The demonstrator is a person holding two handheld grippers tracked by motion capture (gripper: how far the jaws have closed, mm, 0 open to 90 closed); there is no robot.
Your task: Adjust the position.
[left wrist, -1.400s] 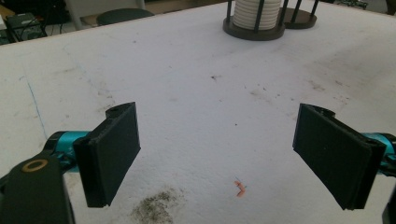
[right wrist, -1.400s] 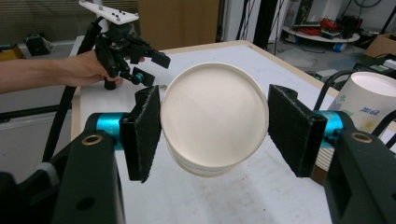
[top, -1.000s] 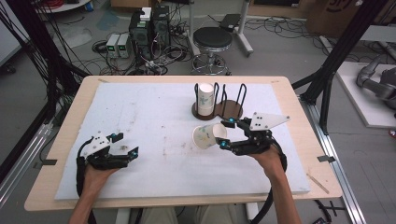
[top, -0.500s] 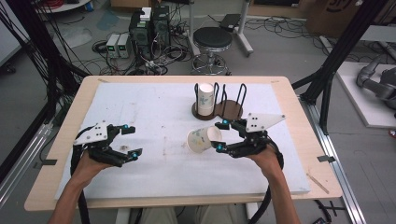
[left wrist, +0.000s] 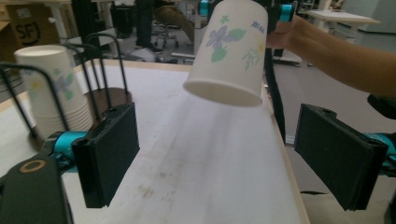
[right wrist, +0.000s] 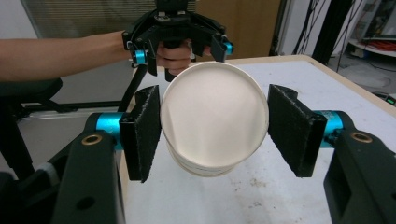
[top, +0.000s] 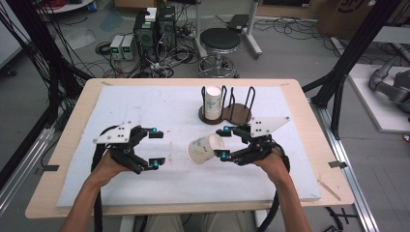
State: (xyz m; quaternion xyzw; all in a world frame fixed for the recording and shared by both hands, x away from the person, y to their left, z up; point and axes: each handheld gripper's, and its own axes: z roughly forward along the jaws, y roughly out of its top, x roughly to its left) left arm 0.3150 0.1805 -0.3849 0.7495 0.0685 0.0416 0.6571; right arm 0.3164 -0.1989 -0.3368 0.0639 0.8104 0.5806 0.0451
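A white flower-printed paper cup [top: 205,149] is held on its side above the worktop [top: 169,183], clamped in the right gripper [top: 225,143], mouth offered to the left gripper [top: 155,147], whose jaws are spread empty.

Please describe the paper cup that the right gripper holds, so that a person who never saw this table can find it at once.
On the white mat covering the wooden table, look just in front of the round dark wire-post cup holder. There the right gripper clamps a single white paper cup with a floral print. Unlike the upright stack of similar paper cups in the holder, it is lifted and tipped on its side.
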